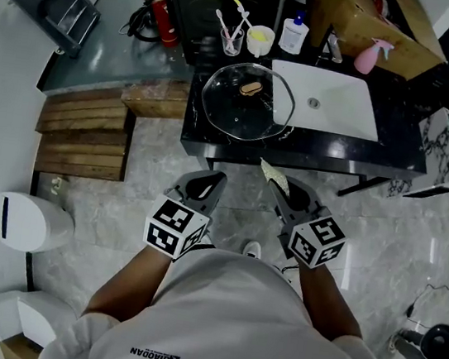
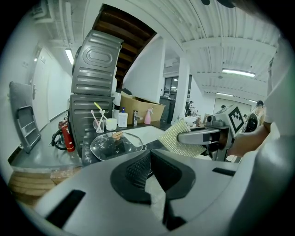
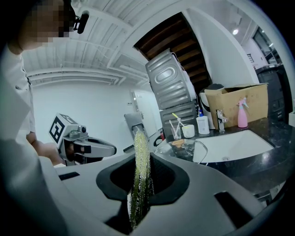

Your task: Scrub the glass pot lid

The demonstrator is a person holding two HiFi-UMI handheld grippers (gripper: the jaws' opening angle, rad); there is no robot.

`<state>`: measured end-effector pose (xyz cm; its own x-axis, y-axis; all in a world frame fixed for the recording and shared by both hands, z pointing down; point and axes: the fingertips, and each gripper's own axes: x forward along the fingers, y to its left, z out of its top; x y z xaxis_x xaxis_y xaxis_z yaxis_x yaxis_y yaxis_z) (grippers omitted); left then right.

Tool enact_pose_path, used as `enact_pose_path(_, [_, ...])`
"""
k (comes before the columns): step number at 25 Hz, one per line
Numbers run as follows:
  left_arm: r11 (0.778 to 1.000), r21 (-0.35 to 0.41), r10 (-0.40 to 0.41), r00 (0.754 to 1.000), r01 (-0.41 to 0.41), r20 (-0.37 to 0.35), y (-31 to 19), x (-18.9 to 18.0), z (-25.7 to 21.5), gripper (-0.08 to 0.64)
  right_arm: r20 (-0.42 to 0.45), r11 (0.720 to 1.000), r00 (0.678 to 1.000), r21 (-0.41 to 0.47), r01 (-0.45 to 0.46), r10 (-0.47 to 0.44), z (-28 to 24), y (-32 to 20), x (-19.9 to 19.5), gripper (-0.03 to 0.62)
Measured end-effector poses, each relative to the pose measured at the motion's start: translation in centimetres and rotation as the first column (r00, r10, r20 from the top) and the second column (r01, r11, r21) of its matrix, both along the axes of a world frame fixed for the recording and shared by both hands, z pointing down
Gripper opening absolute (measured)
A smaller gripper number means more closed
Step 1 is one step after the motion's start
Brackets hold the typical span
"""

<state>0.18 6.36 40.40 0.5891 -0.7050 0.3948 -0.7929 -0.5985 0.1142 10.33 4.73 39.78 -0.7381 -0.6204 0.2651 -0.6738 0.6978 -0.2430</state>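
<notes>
The glass pot lid [image 1: 244, 102] with a wooden knob lies flat on the black counter [image 1: 313, 146], left of the white sink [image 1: 335, 107]. Both grippers hang in front of the counter, short of the lid. My left gripper [image 1: 214, 181] is shut with nothing between its jaws. My right gripper [image 1: 280, 189] is shut on a yellow-green scrub pad [image 1: 275, 175]. In the left gripper view the lid [image 2: 115, 145] lies ahead and the pad [image 2: 177, 138] sticks out of the right gripper [image 2: 184, 137]. The right gripper view has the pad [image 3: 140, 175] edge-on between the jaws, and the lid [image 3: 184, 148] beyond.
A cup of toothbrushes [image 1: 232, 40], a white cup [image 1: 260, 39], a white bottle [image 1: 294, 34] and a pink spray bottle [image 1: 368, 55] stand behind the lid and sink. A cardboard box [image 1: 374, 17] sits at the back. Wooden steps [image 1: 86, 129] and a white bin [image 1: 30, 221] are to the left.
</notes>
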Motion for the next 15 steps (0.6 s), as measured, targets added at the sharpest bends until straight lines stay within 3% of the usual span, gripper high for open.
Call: enact_pose_path(15, [1.0,0.007,-0.005,1.0,0.005,0.005,-0.16,-0.45,-0.12,0.015,-0.005,1.0,1.0,0.004,-0.004,0.004,0.13,0.07,-0.07,0.086])
